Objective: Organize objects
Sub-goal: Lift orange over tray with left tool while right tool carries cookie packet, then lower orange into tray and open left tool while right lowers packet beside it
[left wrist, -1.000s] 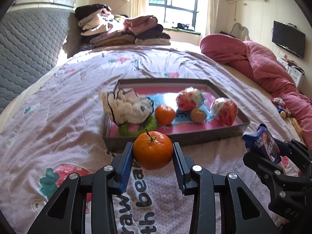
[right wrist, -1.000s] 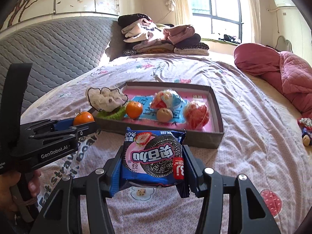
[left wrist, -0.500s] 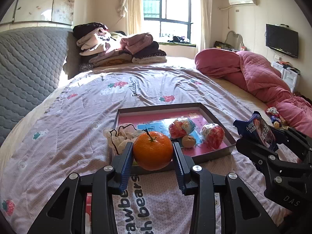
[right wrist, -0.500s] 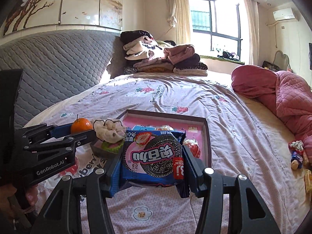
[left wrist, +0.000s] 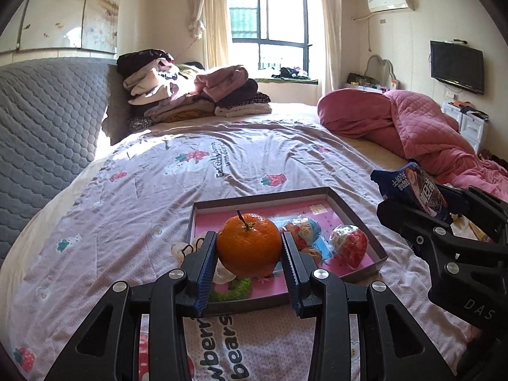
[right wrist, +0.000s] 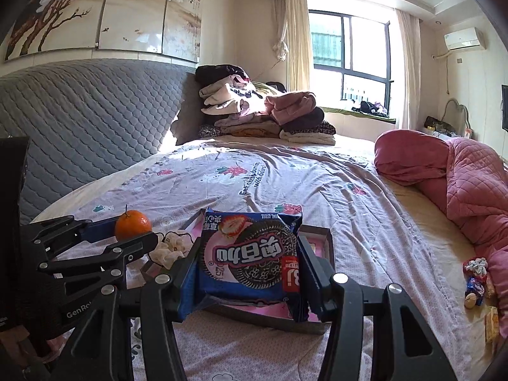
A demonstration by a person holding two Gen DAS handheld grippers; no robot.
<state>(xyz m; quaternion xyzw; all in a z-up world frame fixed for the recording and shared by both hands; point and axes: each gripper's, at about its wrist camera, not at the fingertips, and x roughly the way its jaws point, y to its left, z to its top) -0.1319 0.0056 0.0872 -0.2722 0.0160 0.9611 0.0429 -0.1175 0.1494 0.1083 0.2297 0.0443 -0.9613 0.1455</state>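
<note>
My left gripper [left wrist: 249,250] is shut on an orange mandarin [left wrist: 249,248] with a stem, held above the near edge of a grey tray with a pink floor [left wrist: 346,209]. In the tray lie two wrapped snacks [left wrist: 349,247], a green ring [left wrist: 235,289] and a white cloth item [left wrist: 182,250]. My right gripper [right wrist: 250,263] is shut on a blue cookie packet [right wrist: 250,257], held over the same tray [right wrist: 327,238]. The left gripper and mandarin [right wrist: 132,224] show at left in the right wrist view; the right gripper and packet [left wrist: 412,187] show at right in the left wrist view.
The tray lies on a bed with a strawberry-print sheet [left wrist: 241,158]. A grey quilted headboard [left wrist: 41,146] is at left, folded clothes [left wrist: 197,95] at the back, a pink quilt [left wrist: 412,127] at right. Small items [right wrist: 474,279] lie by the quilt.
Both grippers have risen and tilted up, so the tray sits lower and smaller in both views. Each still holds its item.
</note>
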